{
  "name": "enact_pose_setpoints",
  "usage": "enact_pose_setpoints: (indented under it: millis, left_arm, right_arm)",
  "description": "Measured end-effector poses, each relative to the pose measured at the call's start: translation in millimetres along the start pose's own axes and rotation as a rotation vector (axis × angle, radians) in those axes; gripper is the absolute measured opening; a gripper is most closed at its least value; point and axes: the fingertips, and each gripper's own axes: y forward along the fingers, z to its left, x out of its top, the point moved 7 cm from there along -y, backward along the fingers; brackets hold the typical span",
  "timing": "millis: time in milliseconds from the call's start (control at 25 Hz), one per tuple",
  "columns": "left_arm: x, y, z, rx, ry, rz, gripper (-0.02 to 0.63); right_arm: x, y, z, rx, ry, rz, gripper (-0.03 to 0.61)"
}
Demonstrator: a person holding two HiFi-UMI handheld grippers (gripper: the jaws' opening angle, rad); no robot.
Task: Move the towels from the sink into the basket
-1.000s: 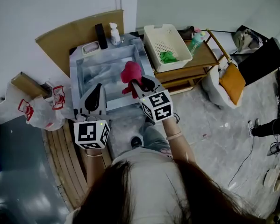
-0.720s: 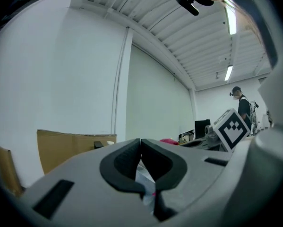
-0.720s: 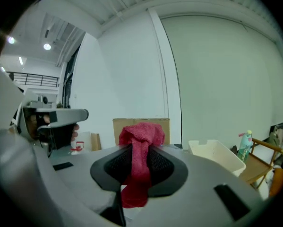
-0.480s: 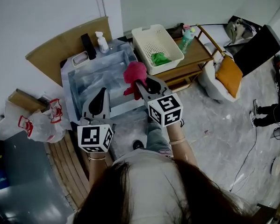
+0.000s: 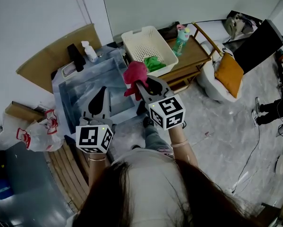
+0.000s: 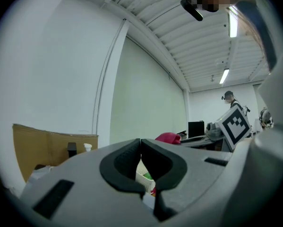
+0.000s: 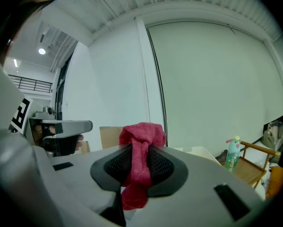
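Both grippers had swung across toward the basket since a second ago, and we watched the sink slide off to the left under them! The right gripper (image 5: 139, 85) (image 7: 140, 151) was clamped firmly on the red terry-cloth towel (image 5: 134, 73) (image 7: 141, 138), whose knotted top bunched above the pads while a tail hung below them. From the head view we saw that towel now riding over the right-hand edge of the rectangular steel sink (image 5: 62, 88), where earlier it had hung over the basin itself, and it sat close to the near corner of the white perforated plastic basket (image 5: 131, 38). Inside that basket a crumpled green towel (image 5: 153, 63) already lay. We found the left gripper (image 5: 101, 91) (image 6: 141, 144) trailing alongside over the sink's front rim, its dark pads pressed together with nothing caught between them. Beyond the basket, on the wooden side table (image 5: 196, 55), a teal bottle (image 5: 180, 35) stood upright.
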Motion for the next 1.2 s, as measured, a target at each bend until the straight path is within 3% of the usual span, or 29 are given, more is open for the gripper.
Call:
enact_pose_setpoints:
  millis: [480,1200]
  left_arm:
    - [1.0,85.4,-5.3,0.010,0.000,0.026,0.008]
    - [-11.1,171.8,-3.1,0.080,-0.015,0.061,0.008]
  right_arm:
    - [6.3,29.6,-74.5,0.025,0.015,0.028,0.097]
    - [-7.8,95.4,-186.1,0.025,-0.072,0.143,0.097]
